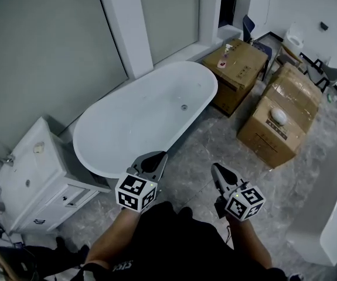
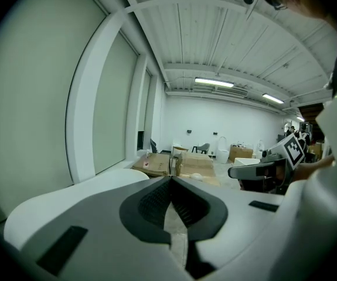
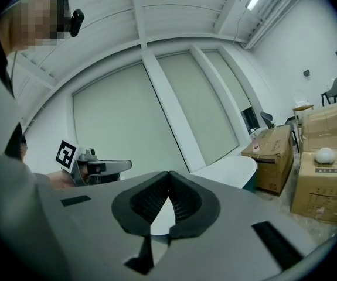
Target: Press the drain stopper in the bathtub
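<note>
The white oval bathtub (image 1: 133,127) stands in the middle of the head view, with its small round drain stopper (image 1: 184,106) on the tub floor toward the far end. Both grippers are held near the person's body, short of the tub's near rim. My left gripper (image 1: 161,156) points at the rim with its jaws closed tip to tip on nothing (image 2: 171,178). My right gripper (image 1: 215,168) hangs over the floor to the right, also shut and empty (image 3: 169,173). Each gripper view shows the other gripper (image 2: 262,171) (image 3: 98,167) and part of the tub (image 3: 230,168).
Cardboard boxes (image 1: 238,68) (image 1: 279,122) stand on the marbled floor right of the tub. A white drawer cabinet (image 1: 36,180) sits at the left, beside the tub's near end. A white fixture (image 1: 335,215) lies at the right edge. Frosted windows with a white pillar (image 1: 124,28) back the tub.
</note>
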`<action>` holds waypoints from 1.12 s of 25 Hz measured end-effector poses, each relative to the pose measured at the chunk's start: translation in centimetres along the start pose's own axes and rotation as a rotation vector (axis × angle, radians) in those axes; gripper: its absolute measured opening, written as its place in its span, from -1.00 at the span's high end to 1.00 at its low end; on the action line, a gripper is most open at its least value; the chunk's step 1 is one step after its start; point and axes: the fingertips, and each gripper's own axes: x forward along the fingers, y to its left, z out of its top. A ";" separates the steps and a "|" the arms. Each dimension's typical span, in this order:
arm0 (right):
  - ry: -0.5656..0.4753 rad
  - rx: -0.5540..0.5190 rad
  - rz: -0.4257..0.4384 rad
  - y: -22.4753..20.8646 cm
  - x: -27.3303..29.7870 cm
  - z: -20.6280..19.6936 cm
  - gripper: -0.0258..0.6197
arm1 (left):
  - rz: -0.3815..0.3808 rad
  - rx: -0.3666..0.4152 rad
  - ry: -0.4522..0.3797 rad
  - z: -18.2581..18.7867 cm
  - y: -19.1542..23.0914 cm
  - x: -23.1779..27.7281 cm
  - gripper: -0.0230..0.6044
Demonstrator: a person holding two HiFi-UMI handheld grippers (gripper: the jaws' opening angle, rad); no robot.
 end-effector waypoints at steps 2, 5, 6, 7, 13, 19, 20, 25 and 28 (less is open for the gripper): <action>-0.003 -0.002 -0.019 -1.3 0.4 0.6 0.88 | -0.009 -0.006 -0.002 0.3 0.8 1.8 0.89; -0.002 0.003 -0.048 -3.5 1.5 1.4 0.88 | -0.026 -0.007 -0.011 1.3 2.2 4.7 0.89; 0.000 0.005 -0.056 -4.2 2.0 1.7 0.88 | -0.032 -0.006 -0.015 1.7 2.8 5.8 0.89; 0.002 0.007 -0.064 -4.9 2.7 2.0 0.88 | -0.038 -0.004 -0.019 2.2 3.5 6.9 0.89; 0.023 0.010 -0.105 -9.7 9.5 4.5 0.88 | -0.062 0.013 -0.036 4.9 10.0 14.5 0.89; 0.076 -0.022 -0.101 -13.9 19.7 8.3 0.88 | -0.095 0.011 -0.043 7.8 16.9 22.1 0.89; 0.083 -0.027 -0.100 -14.3 21.5 8.9 0.88 | -0.099 0.002 -0.039 7.9 18.3 23.3 0.89; 0.102 -0.038 -0.080 -15.1 28.6 11.3 0.88 | -0.110 -0.041 -0.014 8.5 24.6 27.4 0.89; 0.120 -0.040 -0.108 -16.5 30.5 11.7 0.88 | -0.120 -0.038 -0.002 9.0 26.7 29.7 0.89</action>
